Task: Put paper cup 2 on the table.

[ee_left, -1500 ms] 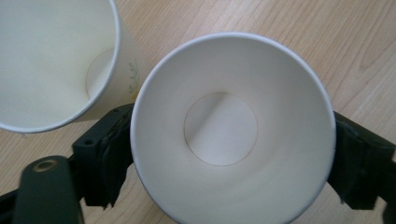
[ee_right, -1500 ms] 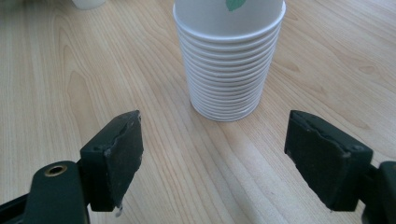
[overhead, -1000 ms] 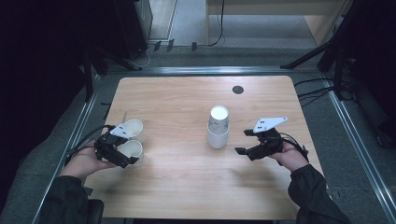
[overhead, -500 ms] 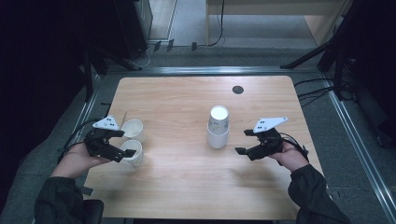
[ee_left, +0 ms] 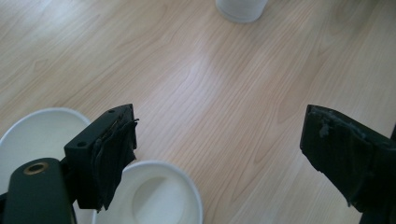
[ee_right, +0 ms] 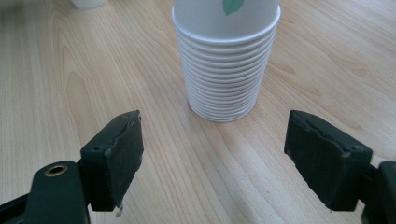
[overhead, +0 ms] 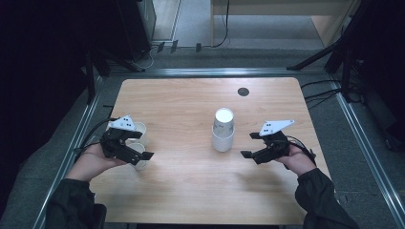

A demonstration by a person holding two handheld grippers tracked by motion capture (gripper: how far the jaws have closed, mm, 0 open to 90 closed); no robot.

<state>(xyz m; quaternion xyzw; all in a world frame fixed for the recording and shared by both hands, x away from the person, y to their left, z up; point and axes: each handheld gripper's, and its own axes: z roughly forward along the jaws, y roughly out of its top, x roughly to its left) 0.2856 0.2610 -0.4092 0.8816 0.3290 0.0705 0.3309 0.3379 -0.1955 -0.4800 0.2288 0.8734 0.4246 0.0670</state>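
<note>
High view leaves me guessing on my left: the left gripper covers most of the two loose paper cups at the table's left edge, so I can't tell whether they touch each other. In the left gripper view both are cut off at the bottom; the nearer cup sits open end up just beside one pad, nothing between the jaws, which stand spread. The stack of cups stands upside down near the table's middle, its top cropped in the right gripper view. My right gripper hovers level, aimed at the stack's base, jaws wide apart and empty, stack clear ahead. Both forearms enter from the bottom.
</note>
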